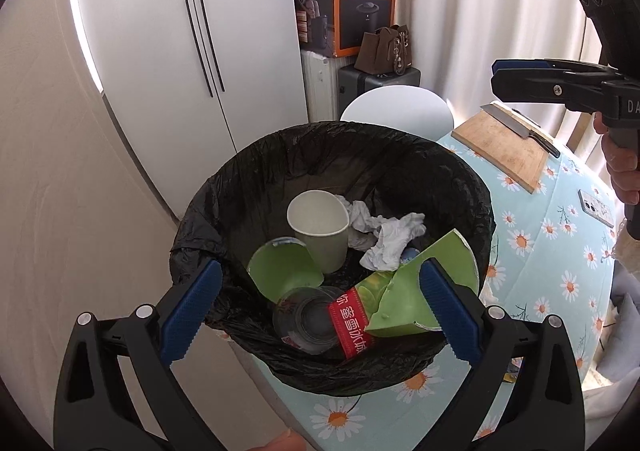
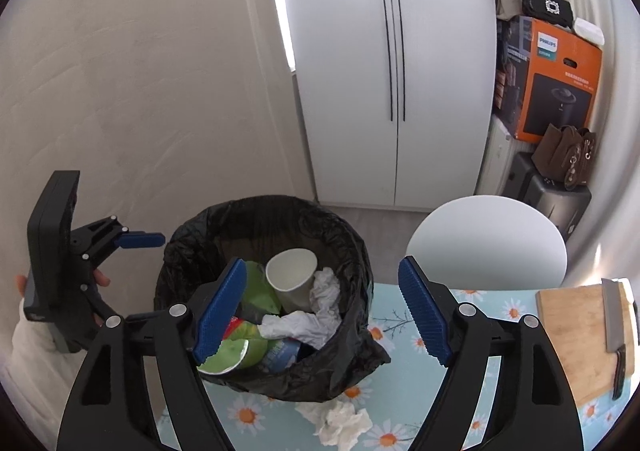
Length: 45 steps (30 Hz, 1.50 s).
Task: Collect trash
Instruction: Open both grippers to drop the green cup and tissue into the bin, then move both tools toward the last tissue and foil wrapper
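Observation:
A bin lined with a black bag (image 1: 248,155) stands on the daisy tablecloth. Inside lie a paper cup (image 1: 320,227), crumpled tissue (image 1: 388,237), green cup pieces (image 1: 284,271) and a clear bottle with a red label (image 1: 320,321). My left gripper (image 1: 320,267) hangs wide open over the bin's mouth, its pads pressing nothing. My right gripper (image 2: 322,265) is also open and empty, above the bin's (image 2: 352,243) near-right side. A crumpled white tissue (image 2: 342,423) lies on the table just in front of the bin. Each gripper shows in the other's view: the right gripper (image 1: 498,77), the left gripper (image 2: 152,239).
A wooden cutting board (image 2: 580,335) with a cleaver (image 2: 614,315) sits at the table's right. A phone (image 1: 596,207) lies near it. Behind the table are a white round chair (image 2: 488,239), a white wardrobe (image 2: 392,71) and an orange box (image 2: 560,83) on suitcases.

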Each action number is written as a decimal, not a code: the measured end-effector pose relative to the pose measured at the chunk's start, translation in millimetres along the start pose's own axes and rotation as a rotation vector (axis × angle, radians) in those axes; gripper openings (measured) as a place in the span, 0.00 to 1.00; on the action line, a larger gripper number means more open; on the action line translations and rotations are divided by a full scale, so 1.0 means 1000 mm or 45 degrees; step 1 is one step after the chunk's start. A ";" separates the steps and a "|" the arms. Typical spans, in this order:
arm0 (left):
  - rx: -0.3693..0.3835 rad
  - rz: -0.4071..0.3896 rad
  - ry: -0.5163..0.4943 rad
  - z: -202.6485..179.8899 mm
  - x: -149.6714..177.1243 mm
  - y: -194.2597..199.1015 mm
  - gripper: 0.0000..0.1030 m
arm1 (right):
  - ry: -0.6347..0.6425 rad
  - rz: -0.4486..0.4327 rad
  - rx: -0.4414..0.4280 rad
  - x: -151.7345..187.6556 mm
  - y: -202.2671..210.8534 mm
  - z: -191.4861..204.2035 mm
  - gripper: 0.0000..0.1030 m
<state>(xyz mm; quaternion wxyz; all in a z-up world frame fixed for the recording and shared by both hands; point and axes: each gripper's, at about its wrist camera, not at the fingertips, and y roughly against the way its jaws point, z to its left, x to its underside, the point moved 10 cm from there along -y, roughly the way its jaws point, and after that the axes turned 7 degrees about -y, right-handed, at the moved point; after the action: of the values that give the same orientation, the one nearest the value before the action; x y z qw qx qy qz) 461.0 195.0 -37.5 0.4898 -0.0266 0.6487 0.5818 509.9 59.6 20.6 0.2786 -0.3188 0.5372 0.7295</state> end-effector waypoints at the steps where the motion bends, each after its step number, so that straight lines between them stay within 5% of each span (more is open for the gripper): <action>1: -0.008 0.002 0.013 -0.003 0.002 0.002 0.94 | 0.005 0.007 -0.003 0.003 0.002 0.000 0.75; 5: -0.063 0.009 0.054 -0.017 0.007 0.016 0.94 | 0.022 0.045 -0.083 0.017 0.015 0.008 0.79; 29: -0.202 0.042 0.176 -0.124 0.025 0.047 0.94 | 0.191 0.091 -0.130 0.077 0.108 -0.030 0.84; 45: -0.184 0.036 0.243 -0.188 0.045 0.034 0.94 | 0.229 0.160 -0.141 0.132 0.130 -0.068 0.86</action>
<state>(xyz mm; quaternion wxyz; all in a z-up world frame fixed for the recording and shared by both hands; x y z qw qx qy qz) 303.0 83.4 -72.1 0.4144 -0.1079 0.6492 0.6287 339.6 -32.2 -16.3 0.1649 -0.3635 0.5378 0.7426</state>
